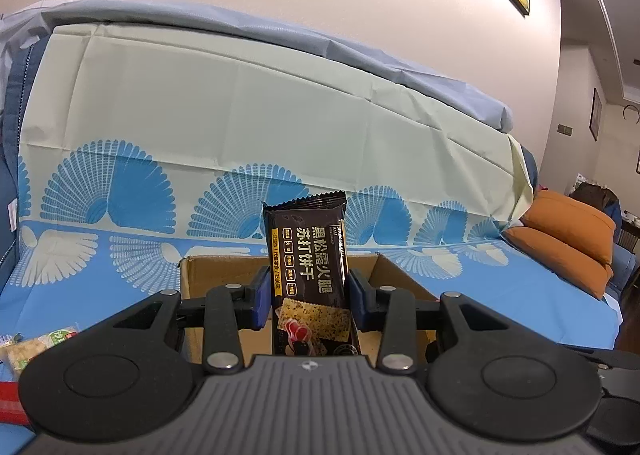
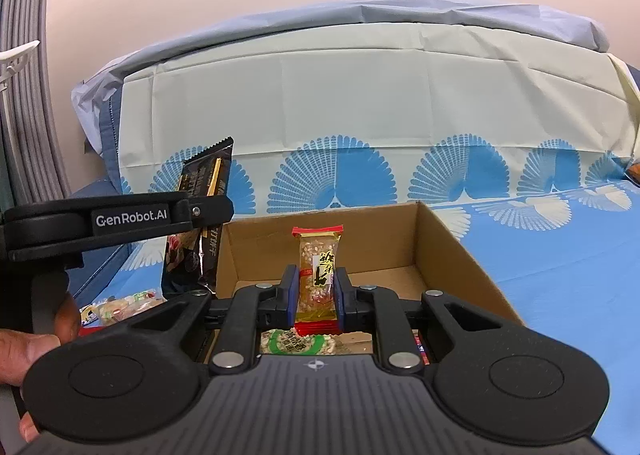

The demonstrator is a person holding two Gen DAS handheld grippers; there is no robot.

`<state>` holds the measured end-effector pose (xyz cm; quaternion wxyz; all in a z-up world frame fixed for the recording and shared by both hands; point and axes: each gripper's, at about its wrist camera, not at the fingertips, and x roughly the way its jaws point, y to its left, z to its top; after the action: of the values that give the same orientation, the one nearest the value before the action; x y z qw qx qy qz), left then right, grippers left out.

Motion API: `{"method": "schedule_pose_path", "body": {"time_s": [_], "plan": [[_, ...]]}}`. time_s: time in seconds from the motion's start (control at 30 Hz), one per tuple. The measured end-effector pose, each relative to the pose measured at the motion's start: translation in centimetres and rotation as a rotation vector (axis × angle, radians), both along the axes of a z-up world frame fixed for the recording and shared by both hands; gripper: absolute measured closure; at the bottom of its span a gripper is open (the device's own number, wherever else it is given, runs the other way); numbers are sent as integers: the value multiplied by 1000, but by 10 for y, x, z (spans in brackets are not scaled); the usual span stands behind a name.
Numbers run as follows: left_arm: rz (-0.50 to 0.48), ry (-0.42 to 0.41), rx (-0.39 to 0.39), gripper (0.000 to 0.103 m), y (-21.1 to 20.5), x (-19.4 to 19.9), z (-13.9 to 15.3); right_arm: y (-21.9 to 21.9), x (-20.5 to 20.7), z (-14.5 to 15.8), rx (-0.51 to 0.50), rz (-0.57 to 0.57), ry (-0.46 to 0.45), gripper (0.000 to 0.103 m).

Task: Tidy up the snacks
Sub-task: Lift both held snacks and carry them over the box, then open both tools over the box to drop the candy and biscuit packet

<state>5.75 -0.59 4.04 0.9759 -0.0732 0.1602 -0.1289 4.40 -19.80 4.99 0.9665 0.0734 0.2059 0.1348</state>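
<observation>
1. Left gripper (image 1: 308, 295) is clamped on a black cracker packet (image 1: 307, 255), blue pads against both long edges. The packet stands upright with its serrated top well above the fingers. It is held above the near-left part of the cardboard box (image 1: 200, 267).

2. Right gripper (image 2: 316, 291) is clenched on a small clear peanut-candy bar (image 2: 318, 275) with red ends, also upright. It hangs over the box interior, near the front wall.

3. Box sits on a blue fan-print cloth (image 2: 560, 275). The visible part of the floor towards the back is bare cardboard. Under the right gripper lies a green-and-white packet (image 2: 296, 343), apparently already in the box; a red-edged item shows at the front right, identity unclear.

4. More snacks (image 2: 120, 305) lie on the cloth to the left of the box, outside it.

5. Step in hand, as I judge it: deposit both held snacks in the box.

6. Doing it well:
   - Lower each item close to the floor before letting go; dropped from height, a tall packet is likely to tip or bounce.
   - Tilt the cracker packet flat first; upright it would probably topple against the wall.
   - Aim for bare cardboard, not on top of the green-and-white packet.
   - Release one hand at a time, since the two grippers are close together and could collide.

7. Risk: the foil wrapper may be slippery, so avoid fast wrist rolls.
</observation>
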Motion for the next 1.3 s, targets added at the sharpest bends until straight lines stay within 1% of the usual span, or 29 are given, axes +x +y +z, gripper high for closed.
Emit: {"method": "schedule_pose_path", "body": {"time_s": [0.33,0.43,0.47,0.53,0.57,0.67,0.8,0.9,1.0,1.03,1.1,1.17,1.2,1.27,1.3], "plan": [[-12,-4,-7,60,-2,2,-1,-1,-1,1,0,-9,-2,84],[-35,-7,-8,58,-5,2,-1,0,-1,0,-7,-10,11,80],[-39,-19,-2,54,-6,0,0,2,0,-2,-17,-14,22,64],[-43,-43,3,47,-7,-3,1,5,1,-2,-33,-34,31,44],[-41,-49,1,45,-7,-4,1,4,1,-2,-32,-37,30,41],[-34,-49,-10,44,-6,-5,2,3,2,-2,-28,-40,31,37],[-20,-48,-21,44,-1,-5,2,3,3,-3,-19,-51,36,37],[-17,-58,-11,44,4,-8,3,6,4,-3,-22,-59,34,37],[-16,-72,3,45,10,-14,3,11,2,-2,-30,-64,6,37],[-14,-74,15,46,13,-17,3,14,1,-1,-34,-64,-3,38],[-11,-74,30,52,20,-21,3,21,-1,0,-34,-56,-19,39],[-9,-53,39,63,31,-24,5,30,-4,2,-36,-35,-37,43],[-7,-38,39,67,39,-26,6,35,-6,3,-38,-22,-47,44],[5,-7,17,86,57,-28,8,44,-9,6,-42,-3,-68,48],[16,17,1,88,69,-29,9,48,-11,7,-39,5,-76,49]]}}
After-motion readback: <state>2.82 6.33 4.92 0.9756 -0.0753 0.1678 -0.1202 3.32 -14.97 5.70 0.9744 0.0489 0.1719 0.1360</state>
